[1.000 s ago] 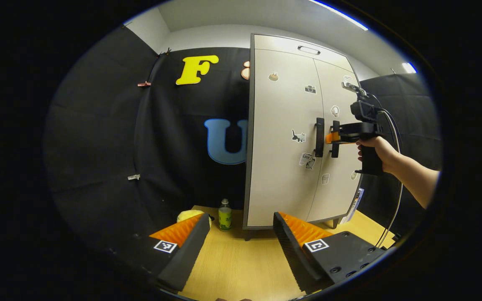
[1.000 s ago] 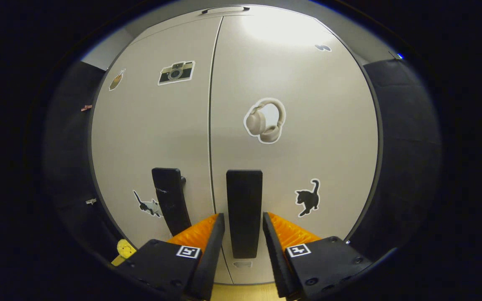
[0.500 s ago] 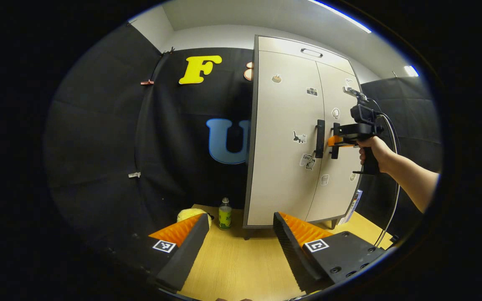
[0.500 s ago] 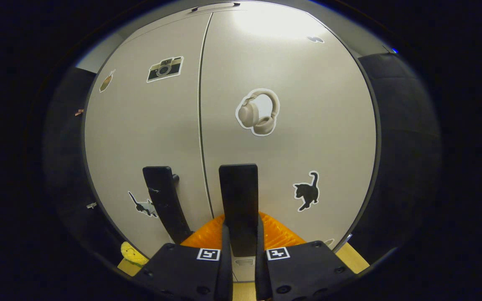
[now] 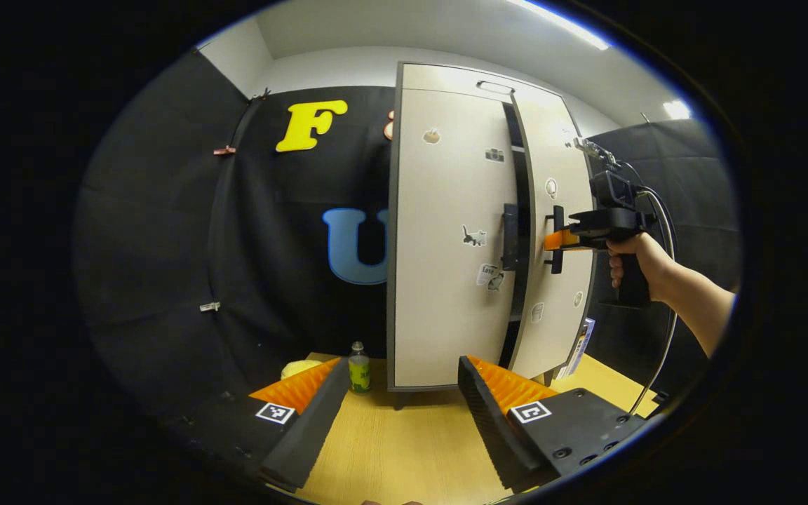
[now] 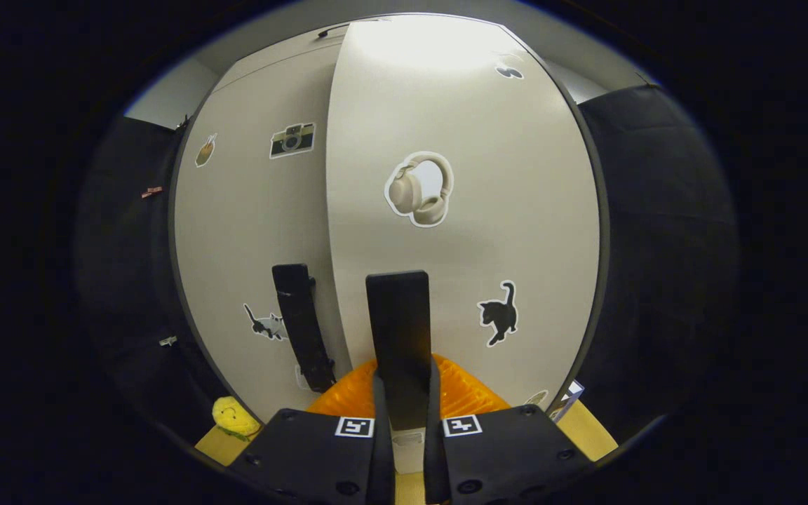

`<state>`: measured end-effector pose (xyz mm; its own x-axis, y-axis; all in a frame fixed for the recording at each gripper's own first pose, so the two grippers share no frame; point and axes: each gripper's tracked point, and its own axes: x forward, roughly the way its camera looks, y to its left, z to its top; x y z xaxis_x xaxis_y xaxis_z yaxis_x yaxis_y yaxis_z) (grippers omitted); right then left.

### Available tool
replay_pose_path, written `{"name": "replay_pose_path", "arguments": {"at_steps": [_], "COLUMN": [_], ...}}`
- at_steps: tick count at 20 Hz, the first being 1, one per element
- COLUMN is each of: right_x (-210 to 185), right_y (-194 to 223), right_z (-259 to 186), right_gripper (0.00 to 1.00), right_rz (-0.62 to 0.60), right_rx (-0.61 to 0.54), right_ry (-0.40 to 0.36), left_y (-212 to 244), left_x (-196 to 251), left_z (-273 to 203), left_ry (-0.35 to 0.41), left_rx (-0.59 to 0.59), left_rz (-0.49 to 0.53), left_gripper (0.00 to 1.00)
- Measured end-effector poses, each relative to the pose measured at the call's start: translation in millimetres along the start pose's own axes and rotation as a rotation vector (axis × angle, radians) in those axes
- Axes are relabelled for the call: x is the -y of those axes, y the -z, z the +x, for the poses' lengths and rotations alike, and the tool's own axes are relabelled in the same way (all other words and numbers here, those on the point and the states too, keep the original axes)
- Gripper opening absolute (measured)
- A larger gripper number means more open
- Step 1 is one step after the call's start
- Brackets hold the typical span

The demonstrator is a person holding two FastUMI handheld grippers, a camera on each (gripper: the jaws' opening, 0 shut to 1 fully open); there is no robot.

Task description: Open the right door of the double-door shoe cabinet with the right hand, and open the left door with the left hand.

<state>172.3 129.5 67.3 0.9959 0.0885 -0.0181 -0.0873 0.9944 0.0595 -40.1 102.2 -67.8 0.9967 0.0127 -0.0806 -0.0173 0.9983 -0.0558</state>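
A tall beige shoe cabinet with stickers stands on the wooden floor. Its right door is swung a little way out, with a dark gap beside it in the left gripper view. My right gripper is shut on the right door's black handle; the left gripper view shows that gripper in a hand at the handle. The left door is closed, its black handle free. My left gripper is open, low, well short of the cabinet, nothing between its fingers.
A green bottle and a yellow soft thing sit on the floor left of the cabinet. A cable hangs from the right gripper. Black cloth walls close in on both sides.
My right gripper closed on the right handle, then pulled the right door a little open. The left gripper view shifted slightly; that gripper stays open.
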Motion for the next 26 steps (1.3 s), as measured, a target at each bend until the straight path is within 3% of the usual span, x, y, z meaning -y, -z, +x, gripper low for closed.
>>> {"name": "replay_pose_path", "arguments": {"at_steps": [5,14,19,26], "right_x": [6,17,28,61], "right_y": [-2,-5,-8,-7], "right_z": [-17,-28,-39,-59], "right_gripper": [0.21,0.21,0.21,0.2], "right_rz": [-0.004,-0.007,0.005,-0.021], "right_rx": [0.01,0.013,0.015,-0.007], "right_ry": [-0.09,-0.219,-0.243,-0.193], "left_y": [-14,-41,-39,-34], "left_x": [41,85,97,128], "left_z": [2,8,15,23], "left_ry": [-0.006,-0.088,-0.13,-0.084], "left_rx": [-0.001,0.036,0.025,0.003], "left_rz": [0.001,-0.029,0.025,0.006], "left_gripper": [0.95,0.95,0.95,0.95]}}
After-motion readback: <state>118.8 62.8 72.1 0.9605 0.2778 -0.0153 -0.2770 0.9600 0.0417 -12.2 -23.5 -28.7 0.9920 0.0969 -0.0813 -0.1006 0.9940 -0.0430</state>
